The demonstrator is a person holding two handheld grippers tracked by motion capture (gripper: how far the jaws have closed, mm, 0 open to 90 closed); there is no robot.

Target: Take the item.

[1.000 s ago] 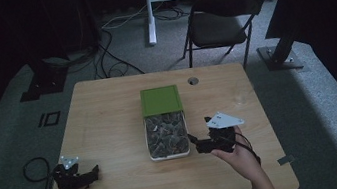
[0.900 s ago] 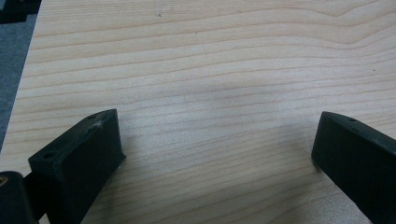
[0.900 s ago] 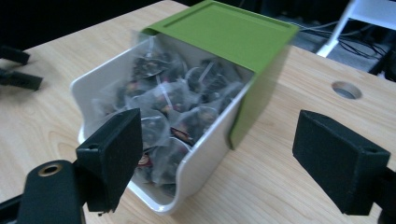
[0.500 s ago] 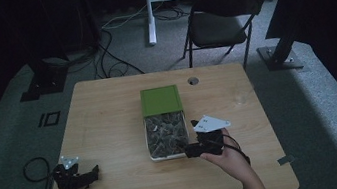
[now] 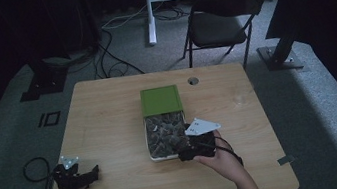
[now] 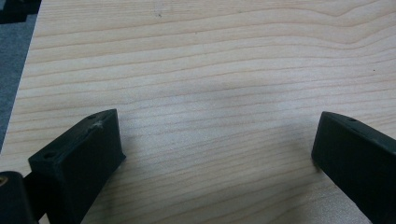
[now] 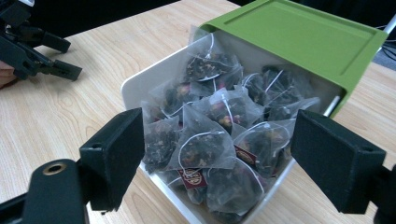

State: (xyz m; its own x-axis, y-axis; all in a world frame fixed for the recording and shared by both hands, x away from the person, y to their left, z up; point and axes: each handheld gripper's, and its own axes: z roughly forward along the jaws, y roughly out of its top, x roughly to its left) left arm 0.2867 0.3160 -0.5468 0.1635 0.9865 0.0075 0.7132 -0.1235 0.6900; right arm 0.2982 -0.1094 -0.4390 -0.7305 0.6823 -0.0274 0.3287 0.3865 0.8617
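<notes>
Wood makes up the big flat table [image 5: 109, 118], and we see pale brown lines running along its smooth top. It has a small round hole [image 5: 193, 80] near the far edge.

Next in size is the white box [image 7: 140, 84] in the middle of the table. It is long with rounded corners, and it looks like smooth plastic. A flat green lid [image 7: 299, 37] is slid back and covers its far half.

Inside the open half we see a heap of tea bags [image 7: 205, 140]. They are little see-through mesh pyramids with dark crumbly tea inside and thin white strings. Small red tags [image 7: 192, 178] hang on some strings, but we cannot read the writing on them.

Our right gripper [image 5: 185, 150] hangs at the near end of the box, just above the tea bags. Its two black blocky jaws are spread wide, with nothing between them.

Our left gripper [image 5: 75, 176] rests near the left front corner of the table, well apart from the box. Its jaws are spread wide too, over bare wood.
</notes>
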